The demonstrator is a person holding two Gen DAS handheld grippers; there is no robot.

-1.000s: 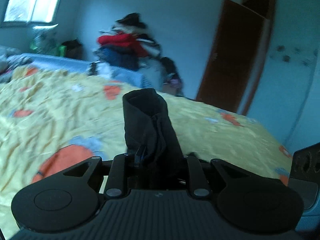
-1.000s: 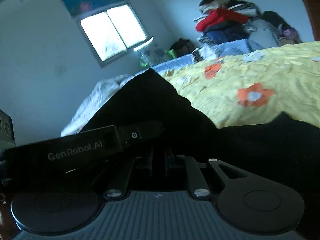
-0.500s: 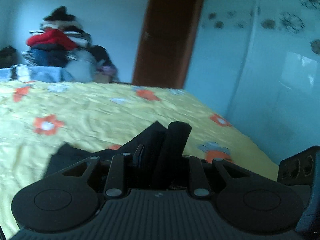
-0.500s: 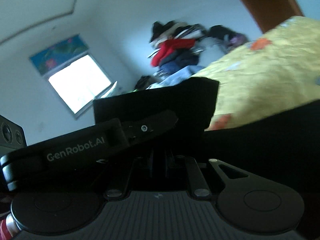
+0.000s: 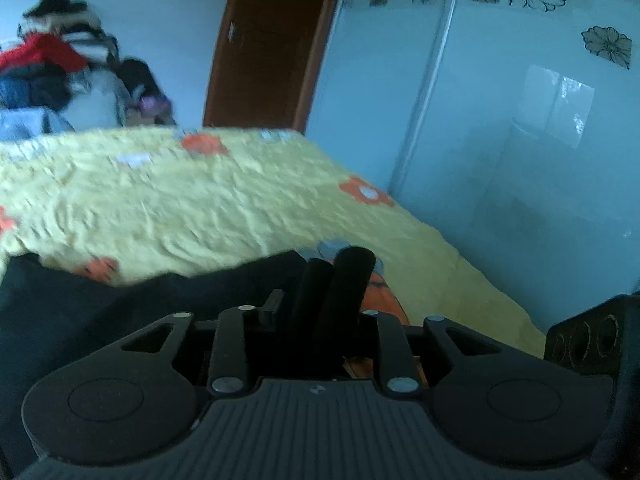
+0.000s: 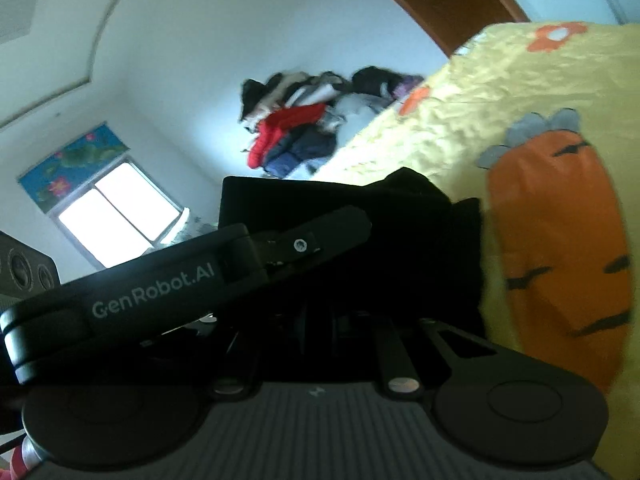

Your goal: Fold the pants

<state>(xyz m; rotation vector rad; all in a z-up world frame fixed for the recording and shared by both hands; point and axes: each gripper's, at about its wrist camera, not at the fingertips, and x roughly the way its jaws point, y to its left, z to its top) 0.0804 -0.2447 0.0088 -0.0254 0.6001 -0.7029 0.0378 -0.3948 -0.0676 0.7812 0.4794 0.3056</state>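
The black pants (image 5: pixel 120 304) now lie lower; left gripper (image 5: pixel 336 276) opening, right gripper (image 6: pixel 320 320) clenched, hidden by cloth.

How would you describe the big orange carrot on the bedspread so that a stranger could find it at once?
Start with the wide yellow crinkled bedspread that covers the bed. In the right wrist view, look just right of the black fabric pants. There lies the large orange carrot picture with grey leaves and dark dashes, far bigger than the small orange flower prints around it.
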